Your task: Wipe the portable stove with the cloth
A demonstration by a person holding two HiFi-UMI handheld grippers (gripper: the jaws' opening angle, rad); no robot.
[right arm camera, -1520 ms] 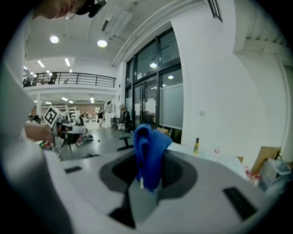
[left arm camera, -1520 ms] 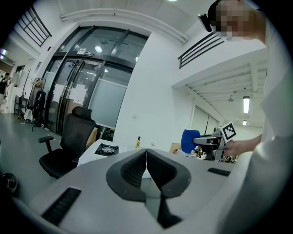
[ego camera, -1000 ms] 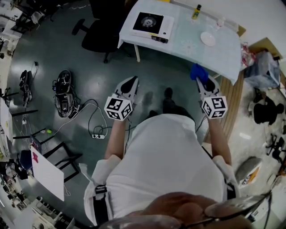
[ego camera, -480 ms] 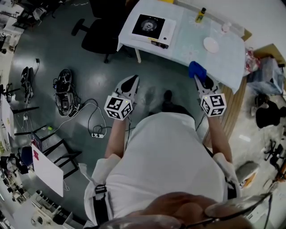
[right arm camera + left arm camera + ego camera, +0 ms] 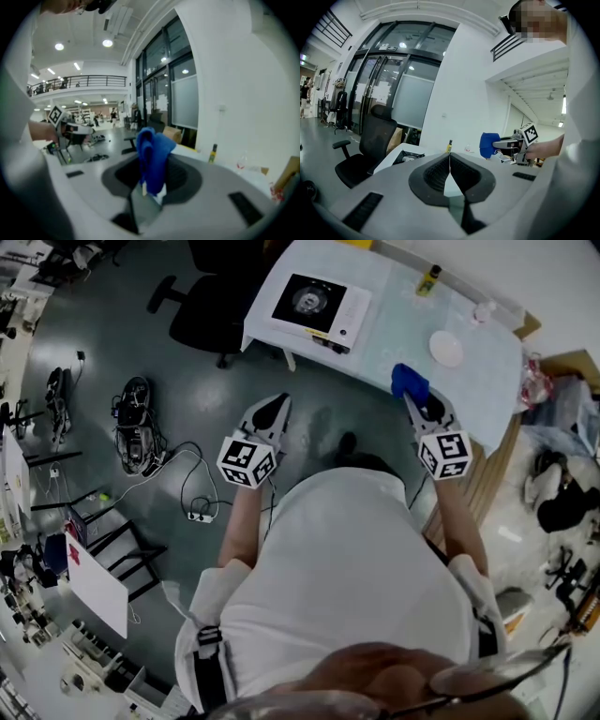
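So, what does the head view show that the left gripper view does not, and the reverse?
Head view only: the round white plate and the white power strip on the floor. Left gripper view only: tall glass doors and the left gripper, jaws plainly shut. Both: the blue cloth in the right gripper, and the white-and-black portable stove.

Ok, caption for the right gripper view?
Right gripper shut on the blue cloth, a bottle on the table ahead.

My right gripper [image 5: 413, 396] holds the cloth [image 5: 409, 380] at the near edge of the desk [image 5: 394, 324]; my left gripper [image 5: 273, 407] hangs short of it; the portable stove [image 5: 322, 301] sits at its left end.
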